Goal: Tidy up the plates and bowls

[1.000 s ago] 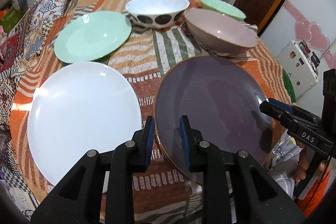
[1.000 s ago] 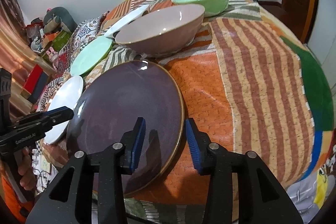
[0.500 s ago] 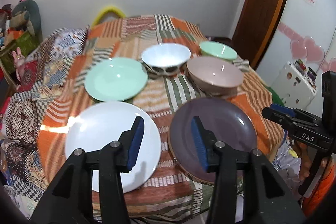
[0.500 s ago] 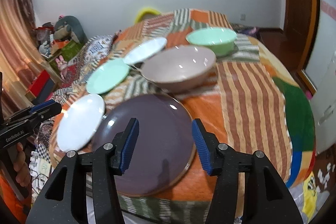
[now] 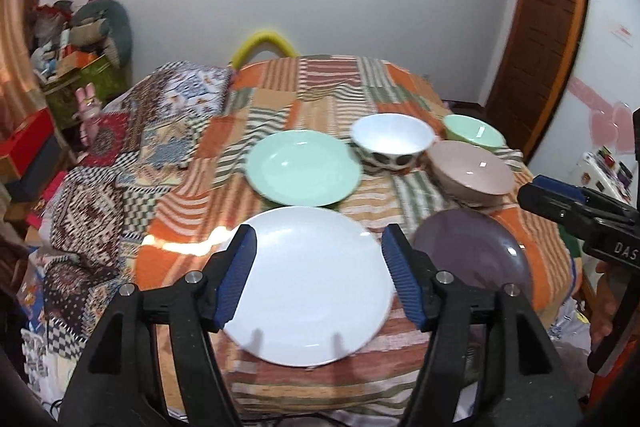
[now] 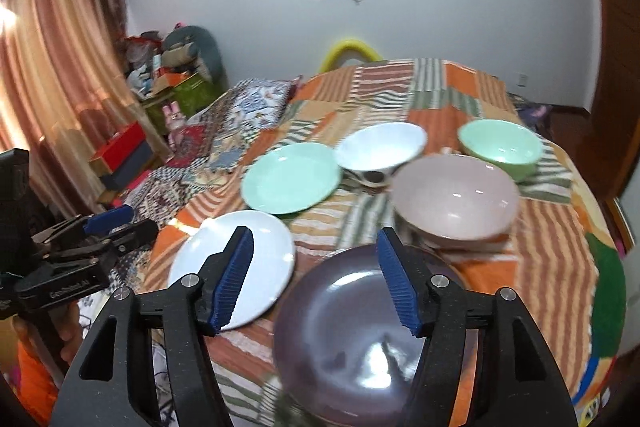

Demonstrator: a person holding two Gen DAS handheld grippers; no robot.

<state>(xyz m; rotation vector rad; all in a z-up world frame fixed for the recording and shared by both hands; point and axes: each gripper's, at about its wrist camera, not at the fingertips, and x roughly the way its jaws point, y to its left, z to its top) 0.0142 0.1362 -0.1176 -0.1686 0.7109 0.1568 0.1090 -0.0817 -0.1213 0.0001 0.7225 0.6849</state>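
On the patchwork-covered table lie a white plate, a purple plate, a mint plate, a white spotted bowl, a pink bowl and a mint bowl. My left gripper is open, held above the near edge of the white plate. My right gripper is open, above the near edge of the purple plate; it also shows in the left wrist view. The white plate, mint plate, pink bowl, mint bowl and white bowl show beyond. Neither gripper holds anything.
The table has bare cloth at the back. A yellow chair back stands behind it. Boxes and toys are piled at the left wall, a wooden door at the right.
Both grippers have pulled back and up from the purple plate's near edge and opened wider. The left gripper has shifted left, now over the white plate.
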